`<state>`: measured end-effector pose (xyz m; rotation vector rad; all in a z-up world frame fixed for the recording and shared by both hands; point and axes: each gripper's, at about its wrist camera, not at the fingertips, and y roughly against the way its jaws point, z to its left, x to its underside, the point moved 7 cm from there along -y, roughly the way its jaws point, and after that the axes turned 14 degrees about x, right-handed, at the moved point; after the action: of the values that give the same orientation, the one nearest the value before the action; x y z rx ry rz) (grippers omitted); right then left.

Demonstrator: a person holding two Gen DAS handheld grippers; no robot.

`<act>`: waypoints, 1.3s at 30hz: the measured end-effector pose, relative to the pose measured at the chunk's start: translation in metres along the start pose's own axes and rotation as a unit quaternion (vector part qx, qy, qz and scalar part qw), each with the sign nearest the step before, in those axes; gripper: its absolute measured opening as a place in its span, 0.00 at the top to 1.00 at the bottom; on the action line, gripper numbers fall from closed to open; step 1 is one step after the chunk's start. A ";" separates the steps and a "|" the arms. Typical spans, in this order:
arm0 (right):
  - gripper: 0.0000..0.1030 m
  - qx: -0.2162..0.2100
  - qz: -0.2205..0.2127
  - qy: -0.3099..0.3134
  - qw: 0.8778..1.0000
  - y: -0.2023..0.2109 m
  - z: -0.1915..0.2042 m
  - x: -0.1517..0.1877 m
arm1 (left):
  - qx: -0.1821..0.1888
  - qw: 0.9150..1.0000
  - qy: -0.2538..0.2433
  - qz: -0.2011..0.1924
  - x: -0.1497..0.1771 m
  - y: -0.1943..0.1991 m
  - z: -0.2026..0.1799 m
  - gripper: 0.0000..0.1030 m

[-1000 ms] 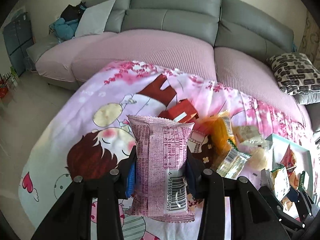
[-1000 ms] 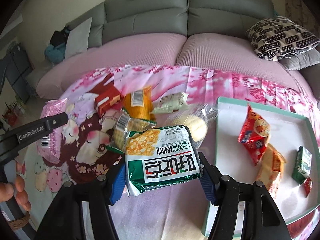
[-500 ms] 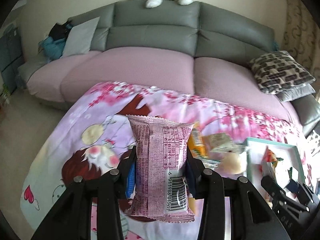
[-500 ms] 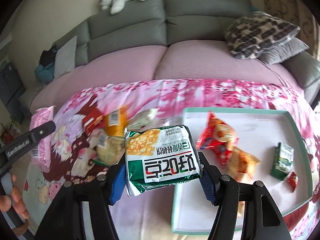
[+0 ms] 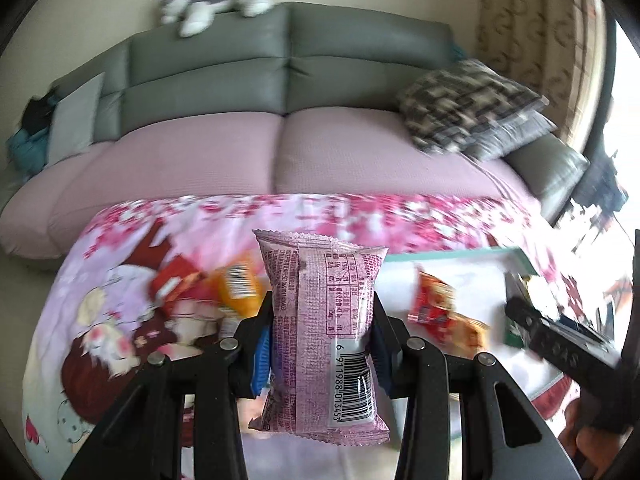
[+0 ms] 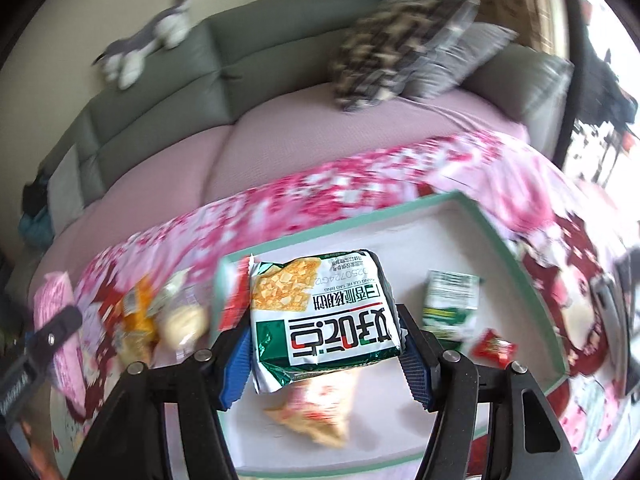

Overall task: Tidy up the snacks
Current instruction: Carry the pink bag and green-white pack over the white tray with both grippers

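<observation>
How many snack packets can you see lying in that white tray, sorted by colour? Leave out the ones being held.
Red: 2, a red packet and a small red packet
Green: 1, a green packet
Orange: 1, an orange packet
Total: 4 in view

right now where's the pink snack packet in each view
Left wrist view: the pink snack packet stands upright at centre bottom, clamped in the left tool.
Right wrist view: the same packet shows at the far left edge, blurred, beside the loose snacks on the cloth.
Shared landmark: the white tray with the teal rim, right of the packet in both.
</observation>
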<state>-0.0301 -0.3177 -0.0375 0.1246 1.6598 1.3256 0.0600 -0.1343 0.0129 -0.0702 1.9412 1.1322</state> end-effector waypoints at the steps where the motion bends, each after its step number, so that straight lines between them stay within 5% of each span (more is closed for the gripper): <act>1: 0.35 0.005 0.004 -0.010 1.000 -0.003 -0.009 0.000 | 0.009 1.000 -0.012 0.007 0.001 -0.007 -0.011 0.58; 8: 0.35 0.044 0.025 -0.071 0.996 -0.017 -0.068 0.000 | 0.036 0.995 -0.062 0.066 0.025 -0.047 -0.060 0.58; 16: 0.35 0.036 0.054 -0.083 0.994 -0.036 -0.081 0.010 | 0.040 0.990 -0.057 0.120 0.046 -0.090 -0.068 0.58; 39: 0.35 0.014 0.029 -0.054 0.998 -0.066 -0.054 -0.010 | 0.054 0.989 -0.043 0.133 0.031 -0.148 -0.066 0.58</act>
<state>-0.0337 -0.3876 -0.0873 0.2582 1.5933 1.3164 0.0631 -0.2585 -0.0955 0.3003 1.9703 1.1781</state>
